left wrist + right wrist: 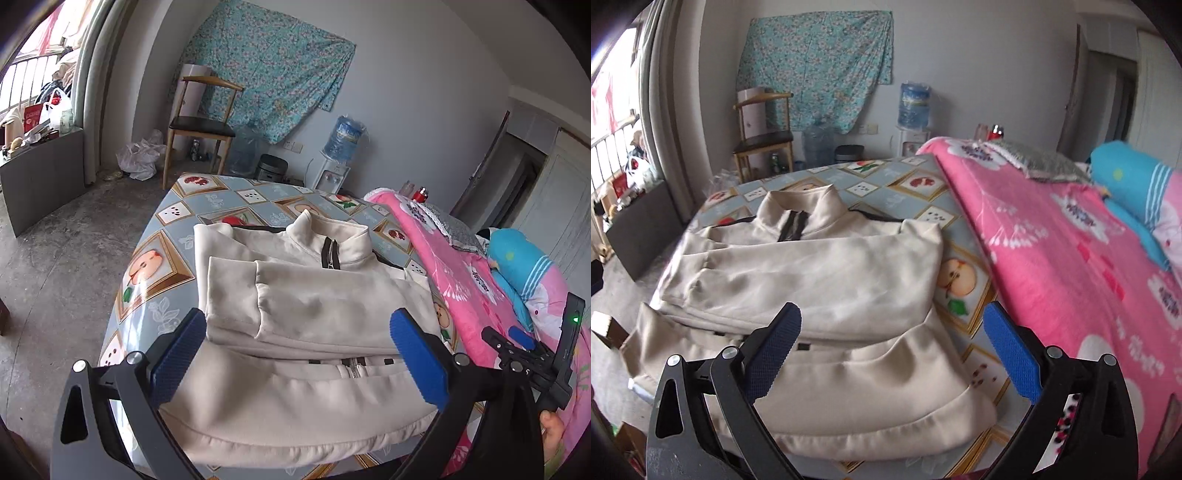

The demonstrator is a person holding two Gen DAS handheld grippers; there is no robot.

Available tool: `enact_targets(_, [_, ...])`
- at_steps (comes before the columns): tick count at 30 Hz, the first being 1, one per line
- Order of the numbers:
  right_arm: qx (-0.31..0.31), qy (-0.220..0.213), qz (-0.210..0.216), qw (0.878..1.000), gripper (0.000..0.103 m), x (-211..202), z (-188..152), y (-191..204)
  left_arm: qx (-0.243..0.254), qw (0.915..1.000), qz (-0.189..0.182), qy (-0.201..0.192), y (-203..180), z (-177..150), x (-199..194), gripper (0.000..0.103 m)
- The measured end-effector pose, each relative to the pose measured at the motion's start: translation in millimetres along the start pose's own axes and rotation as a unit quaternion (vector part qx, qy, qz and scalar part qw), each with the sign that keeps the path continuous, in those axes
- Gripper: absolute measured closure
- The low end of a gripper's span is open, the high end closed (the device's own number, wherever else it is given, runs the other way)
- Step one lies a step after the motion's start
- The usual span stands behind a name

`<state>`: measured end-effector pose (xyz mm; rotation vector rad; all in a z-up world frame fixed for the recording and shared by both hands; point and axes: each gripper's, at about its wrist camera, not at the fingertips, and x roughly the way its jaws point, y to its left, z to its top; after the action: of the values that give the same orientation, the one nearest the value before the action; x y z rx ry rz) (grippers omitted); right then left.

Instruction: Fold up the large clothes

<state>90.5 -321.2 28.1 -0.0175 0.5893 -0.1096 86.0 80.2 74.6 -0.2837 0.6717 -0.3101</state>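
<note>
A cream zip-up jacket [317,295] lies on the fruit-patterned table cover [155,266], collar at the far end, both sleeves folded across its chest, hem near me. In the right wrist view the same jacket [827,273] lies spread across the table cover [923,184]. My left gripper [297,325] hangs open above the jacket's lower half, nothing between its blue pads. My right gripper [892,325] is open too, above the jacket's right hem corner, holding nothing. At the right edge of the left wrist view the right gripper's body [535,350] shows, with a hand behind it.
A bed with a pink flowered blanket [1071,258] and a blue pillow [1134,177] runs along the table's right side. Beyond the table stand a wooden chair [199,125], a water dispenser [340,147] and water jugs. Bare concrete floor [55,258] lies to the left.
</note>
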Motion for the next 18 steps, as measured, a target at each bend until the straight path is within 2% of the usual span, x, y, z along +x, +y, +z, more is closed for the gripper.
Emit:
enact_targets(6, [-0.007, 0.008, -0.017, 1.0, 0.007, 24, 24, -5, 0.014, 0.9999, 0.002, 0.003, -2, 17, 25, 0.005])
enact_targets(9, [0.015, 0.011, -0.004, 1.0, 0.007, 40, 39, -14, 0.004, 0.9997, -0.023, 0.009, 2, 26, 37, 0.005])
enact_targets(14, [0.041, 0.015, 0.071, 0.997, 0.007, 70, 73, -27, -0.003, 0.9983, -0.05, 0.031, 6, 52, 68, 0.005])
enact_targets(18, [0.053, 0.025, 0.128, 0.99, 0.007, 102, 113, -28, 0.022, 0.9973, -0.037, 0.058, 1, 89, 104, 0.005])
